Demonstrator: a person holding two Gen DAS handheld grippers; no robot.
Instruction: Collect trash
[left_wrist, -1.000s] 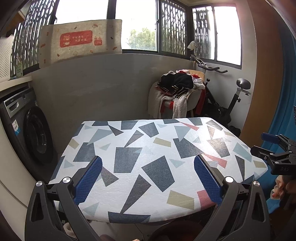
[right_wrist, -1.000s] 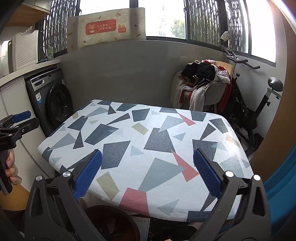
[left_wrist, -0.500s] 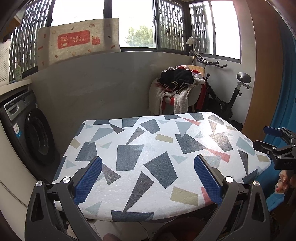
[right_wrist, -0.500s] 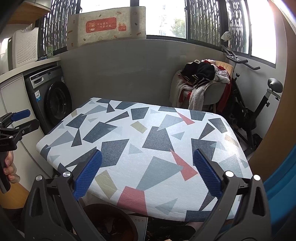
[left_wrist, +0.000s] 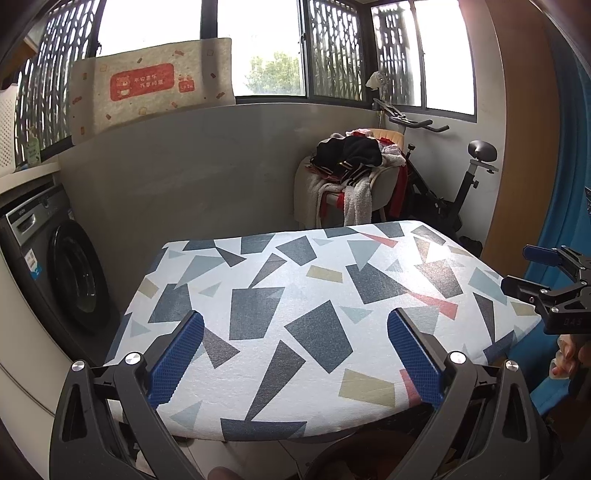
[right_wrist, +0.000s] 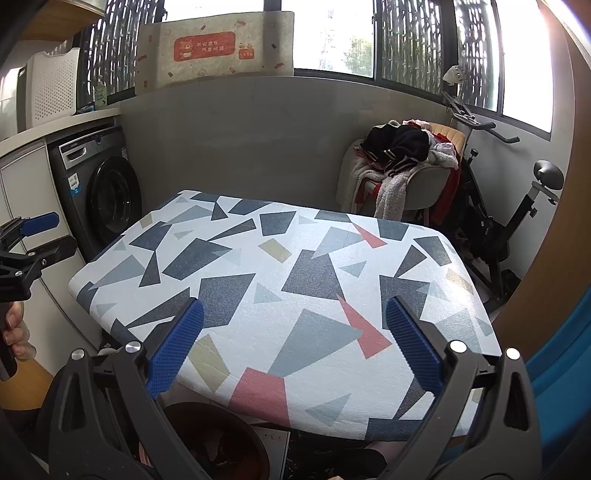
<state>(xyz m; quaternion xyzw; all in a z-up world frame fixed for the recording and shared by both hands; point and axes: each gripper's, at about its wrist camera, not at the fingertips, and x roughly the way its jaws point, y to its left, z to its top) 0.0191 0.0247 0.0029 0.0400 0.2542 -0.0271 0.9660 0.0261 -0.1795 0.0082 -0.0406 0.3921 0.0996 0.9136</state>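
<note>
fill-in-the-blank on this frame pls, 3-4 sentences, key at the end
1. Both the left gripper and the right gripper have their jaws ____.
2. The blue pads hold ____ between them.
3. Clothes are piled on a ____ beside the exercise bike.
4. The appliance left of the patterned table is a ____.

Missing words: open; nothing; chair; washing machine

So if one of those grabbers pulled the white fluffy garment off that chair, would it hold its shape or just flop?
Probably flop: the white fluffy garment already hangs limp over the chair edge. It looks like thick fleece, so likely light but bulky. It lies partly under the dark clothes, so a pull might drag those along.
</note>
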